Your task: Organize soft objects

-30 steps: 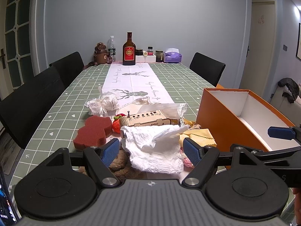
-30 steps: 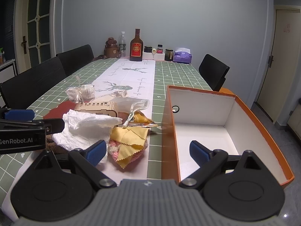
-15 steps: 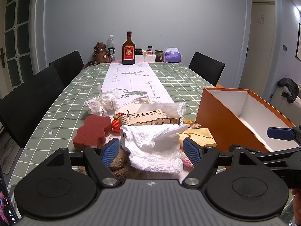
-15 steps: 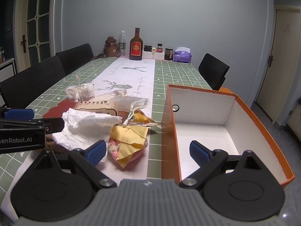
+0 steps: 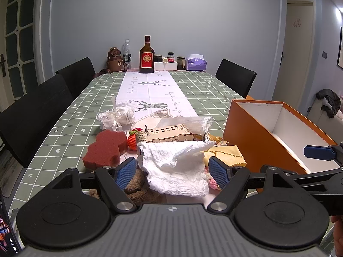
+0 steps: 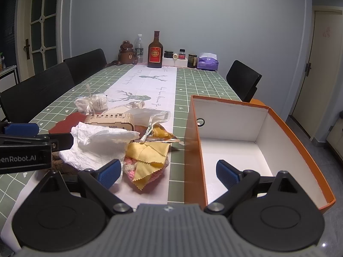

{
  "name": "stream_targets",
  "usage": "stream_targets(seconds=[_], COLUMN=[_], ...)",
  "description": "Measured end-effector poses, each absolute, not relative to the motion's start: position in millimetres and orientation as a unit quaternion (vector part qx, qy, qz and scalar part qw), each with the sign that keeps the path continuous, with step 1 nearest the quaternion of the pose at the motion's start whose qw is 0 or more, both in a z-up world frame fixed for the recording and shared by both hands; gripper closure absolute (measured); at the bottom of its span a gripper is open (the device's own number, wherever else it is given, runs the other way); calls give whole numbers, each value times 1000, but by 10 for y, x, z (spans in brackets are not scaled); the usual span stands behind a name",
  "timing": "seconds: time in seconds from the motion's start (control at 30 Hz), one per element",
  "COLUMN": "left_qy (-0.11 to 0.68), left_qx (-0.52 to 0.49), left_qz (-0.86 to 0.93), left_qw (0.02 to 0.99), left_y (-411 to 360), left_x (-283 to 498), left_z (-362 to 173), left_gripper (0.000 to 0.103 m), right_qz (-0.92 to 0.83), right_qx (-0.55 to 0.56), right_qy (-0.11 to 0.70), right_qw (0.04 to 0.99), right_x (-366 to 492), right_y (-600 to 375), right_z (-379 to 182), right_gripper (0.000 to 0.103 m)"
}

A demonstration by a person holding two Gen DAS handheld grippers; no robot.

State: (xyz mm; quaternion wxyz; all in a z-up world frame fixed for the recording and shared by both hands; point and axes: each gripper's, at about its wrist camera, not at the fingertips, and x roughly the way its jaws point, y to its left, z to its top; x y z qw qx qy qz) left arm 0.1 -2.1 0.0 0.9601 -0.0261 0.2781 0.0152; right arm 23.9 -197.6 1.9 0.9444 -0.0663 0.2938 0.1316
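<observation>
A pile of soft things lies near the table's front edge: a crumpled white tissue [image 5: 178, 165] [image 6: 96, 145], a yellow cloth [image 6: 148, 156] over a pink knitted piece [image 6: 130, 168], a dark red sponge [image 5: 105, 147], a brown plush [image 5: 137, 184] under the tissue. An open orange box [image 6: 194, 150] [image 5: 253, 141] stands to the right, empty. My left gripper [image 5: 172, 172] is open, its jaws either side of the tissue just above it. My right gripper [image 6: 169, 172] is open and empty, straddling the box's left wall.
A wooden radio box [image 5: 165, 135], a plastic bag [image 6: 150, 115], a wrapped white bundle [image 5: 118, 117] and a small orange knitted fruit [image 5: 133, 141] lie behind the pile. Bottles, jars and a tissue box [image 5: 196, 63] stand at the far end. Black chairs [image 5: 32, 115] line the sides.
Both grippers have shifted very slightly; the view sits a touch lower. Nothing was grasped or moved.
</observation>
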Motion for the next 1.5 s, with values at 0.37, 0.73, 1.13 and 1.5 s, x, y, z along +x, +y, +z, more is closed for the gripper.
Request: stream_targets(seconds=[0.37,0.73,1.13,1.5], left_qy=[277,286,302,366], left_qx=[-25,-47,-94,-155], left_qz=[15,4,-44,-37], left_qw=[960,957,948,917], left_y=[-20,274,528,714], left_x=[-10,-81,398,977], left_z=[-10,-182,-266,-583], left_gripper=[13,31,28,27], right_qz=[134,187,224,216], right_qx=[-66,-112,-153,-130], right_qy=[297,247,276,288], right_qw=[943,944,922,924], right_x=[232,122,508,933], right_y=[-1954,-1695,-1358,-1169], right_z=[3,-95,-318,-367], right_gripper=[9,10,43,57])
